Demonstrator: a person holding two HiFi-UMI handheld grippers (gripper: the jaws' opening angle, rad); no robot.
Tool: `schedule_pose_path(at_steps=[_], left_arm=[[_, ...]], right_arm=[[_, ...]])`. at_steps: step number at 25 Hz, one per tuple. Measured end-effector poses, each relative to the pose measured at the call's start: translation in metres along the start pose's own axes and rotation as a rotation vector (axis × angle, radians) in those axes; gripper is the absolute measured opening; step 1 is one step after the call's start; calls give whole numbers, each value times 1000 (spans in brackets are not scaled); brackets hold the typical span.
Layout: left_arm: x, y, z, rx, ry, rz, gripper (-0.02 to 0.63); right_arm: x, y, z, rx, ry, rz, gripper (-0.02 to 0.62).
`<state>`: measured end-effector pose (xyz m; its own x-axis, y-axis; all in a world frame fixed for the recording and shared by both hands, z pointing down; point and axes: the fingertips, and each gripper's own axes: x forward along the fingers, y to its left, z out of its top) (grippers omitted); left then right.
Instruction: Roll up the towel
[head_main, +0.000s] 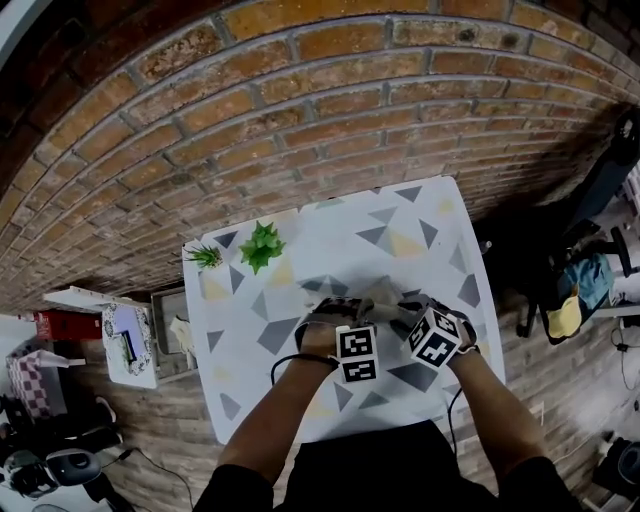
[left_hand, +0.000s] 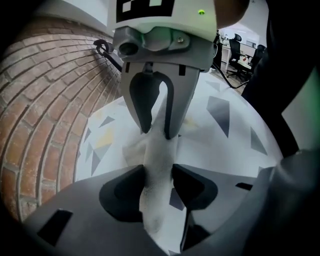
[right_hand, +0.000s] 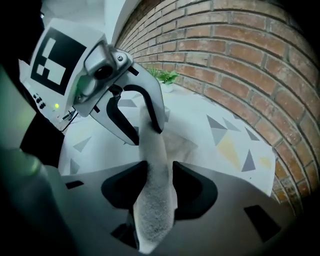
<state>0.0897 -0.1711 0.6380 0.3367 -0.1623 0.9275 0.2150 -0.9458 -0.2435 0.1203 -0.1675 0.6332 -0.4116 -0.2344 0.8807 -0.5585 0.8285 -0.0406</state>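
Towel (head_main: 383, 297): mostly hidden, seemingly bunched | left tool (left_hand: 158, 172): grips it | right tool (right_hand: 159, 170): grips it

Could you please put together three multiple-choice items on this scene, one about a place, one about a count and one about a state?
1. Where on the table do the plants stand?
A. At the near edge.
B. At the far left corner, toward the brick wall.
C. In the middle.

2. How many small green plants are on the table?
A. One.
B. Two.
C. Four.

3. What is between the jaws of the left gripper?
A. Nothing.
B. A plant.
C. The towel.

Answers:
1 B: the head view shows them at the table's far left corner.
2 B: two stand side by side there.
3 C: the left gripper view shows the jaws closed on the pale towel.
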Motion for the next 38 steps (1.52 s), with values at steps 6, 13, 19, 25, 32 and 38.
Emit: schedule_pose_path(at_steps=[6, 13, 19, 25, 32, 38], left_arm=[[7, 22, 2, -58, -31, -35, 184], [1, 35, 5, -25, -52, 30, 196], [18, 18, 1, 62, -13, -6, 250], [13, 6, 2, 1, -31, -79, 138], [-1, -28, 1, -79, -12, -184, 112], [-16, -66, -5, -196, 1, -278, 101]], right_arm=[[-7, 4, 11, -73, -47, -35, 209], [12, -9, -2, -118, 24, -91, 181], [11, -13, -2, 57, -36, 29, 110], [3, 12, -2, 122, -38, 168, 103], [1, 38, -14, 58, 0, 139, 123], [-9, 64, -9, -111, 12, 9, 225]])
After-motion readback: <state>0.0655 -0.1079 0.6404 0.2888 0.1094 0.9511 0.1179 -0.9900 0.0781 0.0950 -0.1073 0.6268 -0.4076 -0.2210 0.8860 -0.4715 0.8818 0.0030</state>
